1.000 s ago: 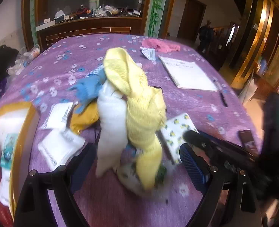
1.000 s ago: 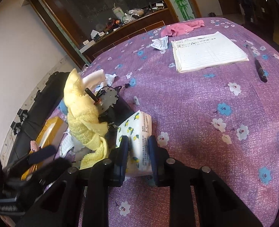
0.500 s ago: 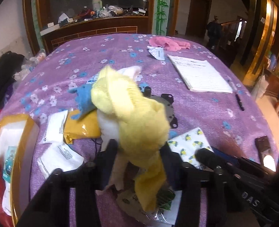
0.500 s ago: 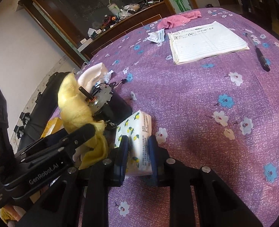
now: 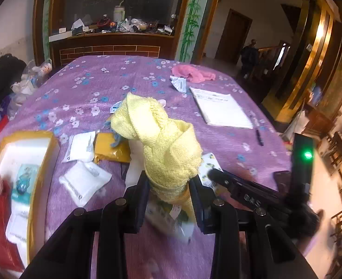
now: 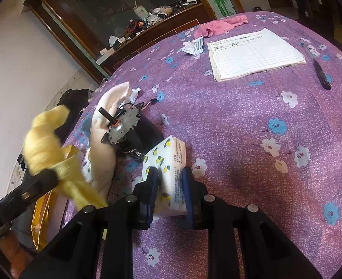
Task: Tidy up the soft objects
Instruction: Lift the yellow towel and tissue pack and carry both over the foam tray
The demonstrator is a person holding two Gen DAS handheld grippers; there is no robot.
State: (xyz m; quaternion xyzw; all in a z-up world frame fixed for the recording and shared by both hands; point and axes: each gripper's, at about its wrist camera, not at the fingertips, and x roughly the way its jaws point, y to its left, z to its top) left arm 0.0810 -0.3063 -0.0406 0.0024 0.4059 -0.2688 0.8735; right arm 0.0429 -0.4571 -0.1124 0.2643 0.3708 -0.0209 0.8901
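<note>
My left gripper (image 5: 168, 186) is shut on a knotted yellow towel (image 5: 166, 139), which stands up from between its pads and is raised off the table; the right wrist view shows this yellow towel (image 6: 45, 144) at the left. A white cloth (image 6: 103, 139) lies beside a black motor (image 6: 133, 132). My right gripper (image 6: 169, 179) is shut on a lemon-print tissue pack (image 6: 168, 153) that rests on the purple flowered tablecloth (image 6: 240, 127). A pink cloth (image 5: 191, 73) lies at the far side of the table.
A yellow-rimmed box (image 5: 43, 153) with packets in it stands at the left edge. White packets (image 5: 85, 181) and a yellow packet (image 5: 110, 147) lie near it. A notebook (image 6: 254, 51), a pen (image 6: 319, 69) and crumpled paper (image 6: 193, 46) lie far right.
The left gripper's jaws went from wide open around the yellow towel to shut on it, then lifted it off the white cloth and motor. The right gripper kept still on the tissue pack.
</note>
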